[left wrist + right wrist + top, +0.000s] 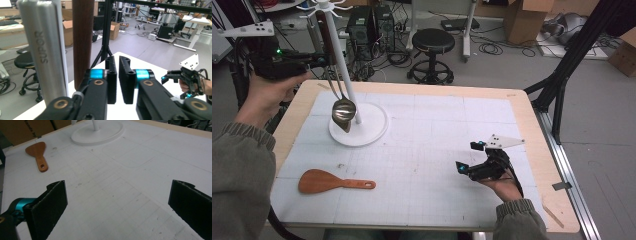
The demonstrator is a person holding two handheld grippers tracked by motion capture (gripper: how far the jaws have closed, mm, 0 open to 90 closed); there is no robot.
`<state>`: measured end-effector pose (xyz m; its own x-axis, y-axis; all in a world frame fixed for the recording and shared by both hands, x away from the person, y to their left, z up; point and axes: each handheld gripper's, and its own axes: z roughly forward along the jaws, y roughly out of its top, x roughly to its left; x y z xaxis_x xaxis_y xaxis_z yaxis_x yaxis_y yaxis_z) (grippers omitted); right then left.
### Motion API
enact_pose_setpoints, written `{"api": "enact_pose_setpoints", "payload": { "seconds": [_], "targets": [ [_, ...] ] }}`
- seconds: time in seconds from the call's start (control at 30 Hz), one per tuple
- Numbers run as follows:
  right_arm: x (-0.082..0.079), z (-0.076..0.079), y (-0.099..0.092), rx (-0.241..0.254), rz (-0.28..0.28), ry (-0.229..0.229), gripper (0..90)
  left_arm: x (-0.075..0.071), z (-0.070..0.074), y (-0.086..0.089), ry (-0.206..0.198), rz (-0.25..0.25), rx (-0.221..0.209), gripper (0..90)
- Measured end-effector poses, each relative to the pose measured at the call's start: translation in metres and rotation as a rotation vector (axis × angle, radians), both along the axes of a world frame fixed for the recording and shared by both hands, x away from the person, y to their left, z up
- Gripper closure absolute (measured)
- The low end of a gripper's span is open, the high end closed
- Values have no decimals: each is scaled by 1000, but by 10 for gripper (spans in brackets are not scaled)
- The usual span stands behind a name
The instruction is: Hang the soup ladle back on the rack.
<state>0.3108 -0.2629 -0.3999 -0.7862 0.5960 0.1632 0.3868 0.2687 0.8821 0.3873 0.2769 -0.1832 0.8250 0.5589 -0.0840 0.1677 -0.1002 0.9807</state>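
My left hand (pixel 264 97) is raised at the far left, forearm in a grey-green sleeve, holding my left claw (pixel 117 80) level with its jaws brought almost together and nothing between them. My right hand (pixel 502 186) rests low at the near right, palm up under my right claw (pixel 469 157), whose jaws stand wide apart and bare.

Ladle (pixel 343 109): polished steel, hanging upright from the white rack, bowl lowest, just above the round base.
Ladle handle (pixel 43 50): steel, upright, stamped with lettering, just left of the left gripper's (pixel 118 82) closed jaws, not between them.
Wooden handle (pixel 83 37): dark brown, upright, beside the steel one, nearer those jaws.
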Motion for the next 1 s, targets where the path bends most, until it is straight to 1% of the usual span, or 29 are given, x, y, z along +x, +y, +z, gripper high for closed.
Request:
{"api": "enact_pose_setpoints", "payload": {
  "seconds": [0.07, 0.13, 0.23, 0.37, 0.43, 0.5, 0.53, 0.57, 0.63, 0.67, 0.77, 0.83, 0.9, 1.0],
  "targets": [
    [0, 1, -1, 4, -8, -4, 13, -1, 3, -1, -4, -3, 4, 893],
    [0, 1, -2, 5, -9, -4, 13, -2, 6, -2, -3, -12, -1, 896],
    [0, 2, -3, 0, -15, 1, 13, -3, 11, -4, -3, -20, 8, 896],
    [0, 3, -4, 0, -17, -10, 13, -4, 18, -8, -11, -33, 7, 897],
    [0, 4, -5, 3, -21, -8, 13, -5, 21, -9, -13, -35, 13, 897],
    [0, 4, -6, 2, -24, -12, 13, -5, 24, -11, -19, -35, 20, 897],
    [0, 4, -6, 8, -26, -6, 13, -5, 24, -12, -17, -33, 14, 897],
    [0, 4, -7, 7, -26, -9, 13, -5, 26, -12, -17, -31, 22, 897],
    [0, 4, -7, 8, -24, -5, 13, -6, 29, -14, -20, -29, 20, 897],
    [1, 4, -7, 5, -23, -11, 13, -6, 30, -14, -20, -29, 20, 897],
    [1, 4, -6, 5, -22, -9, 13, -6, 34, -16, -24, -27, 30, 897],
    [1, 4, -7, 4, -23, -11, 13, -7, 36, -17, -29, -25, 31, 897],
    [1, 4, -7, 9, -26, -9, 13, -7, 39, -19, -27, -23, 22, 897],
    [0, 4, -6, 9, -22, -7, 13, -6, 43, -20, -34, -12, 24, 897]
  ]
}}
